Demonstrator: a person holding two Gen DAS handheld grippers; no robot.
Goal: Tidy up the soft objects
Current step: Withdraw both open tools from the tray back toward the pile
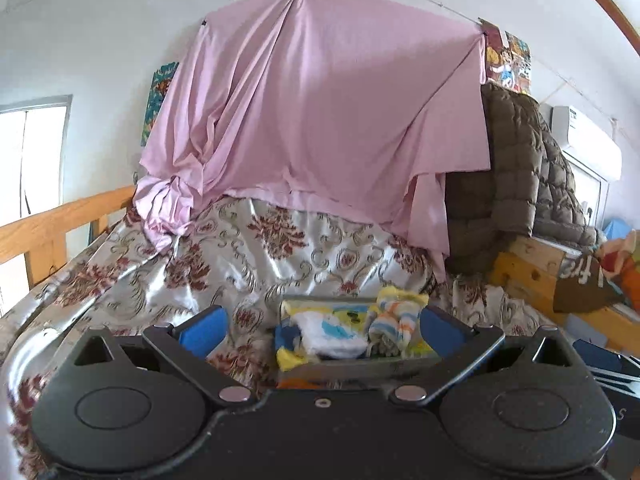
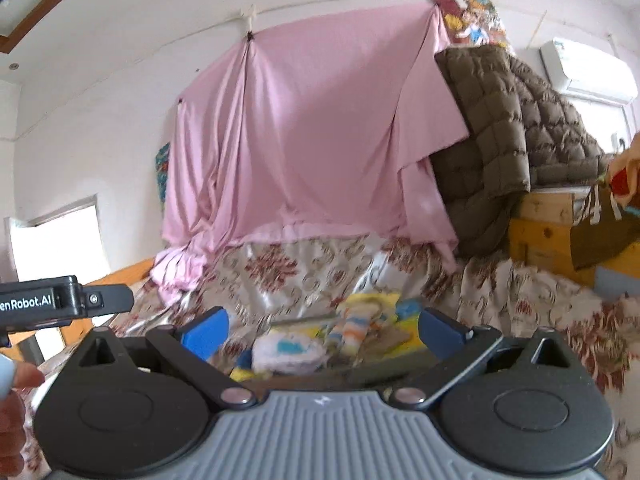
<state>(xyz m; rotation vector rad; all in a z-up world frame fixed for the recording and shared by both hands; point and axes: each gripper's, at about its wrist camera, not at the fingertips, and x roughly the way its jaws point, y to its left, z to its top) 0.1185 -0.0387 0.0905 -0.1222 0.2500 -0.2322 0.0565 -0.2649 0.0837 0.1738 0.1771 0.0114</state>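
Low centre of the left wrist view: left gripper (image 1: 322, 326) spread wide, blue pads (image 1: 204, 332) well apart, nothing between them. Just beyond, a shallow tray (image 1: 352, 362) on the floral satin bedspread (image 1: 256, 256), packed with soft items: white fluffy sock with blue patches (image 1: 334, 336), striped rolled sock (image 1: 394, 322) beside it at right, yellow cloth (image 1: 290, 358) spilling over the near left rim. Striped sock close to the right-hand pad; touching or not, cannot tell.

Low centre of the right wrist view: right gripper (image 2: 322, 330) equally wide, empty. Same tray (image 2: 384, 360) ahead, blurred; white sock (image 2: 286, 354) nearest, striped sock (image 2: 354, 328) behind it. Left edge of frame: part of the other gripper's body, plus a bit of hand (image 2: 14, 416) at lower left.

Background, upper half of both views: pink sheet (image 1: 320, 100) pinned to the wall, brown quilted blanket (image 1: 516, 160) heaped at right on wooden boxes (image 1: 524, 268).

Judged step: approach to the tray, no grasp made yet. Progress unclear; items already sit in the tray, though loosely.

Next move likely calls for lowering one gripper over a single sock, closing on the bulk rather than a loose edge, perhaps steadying the tray with the other. Risk: snagging two items at once.
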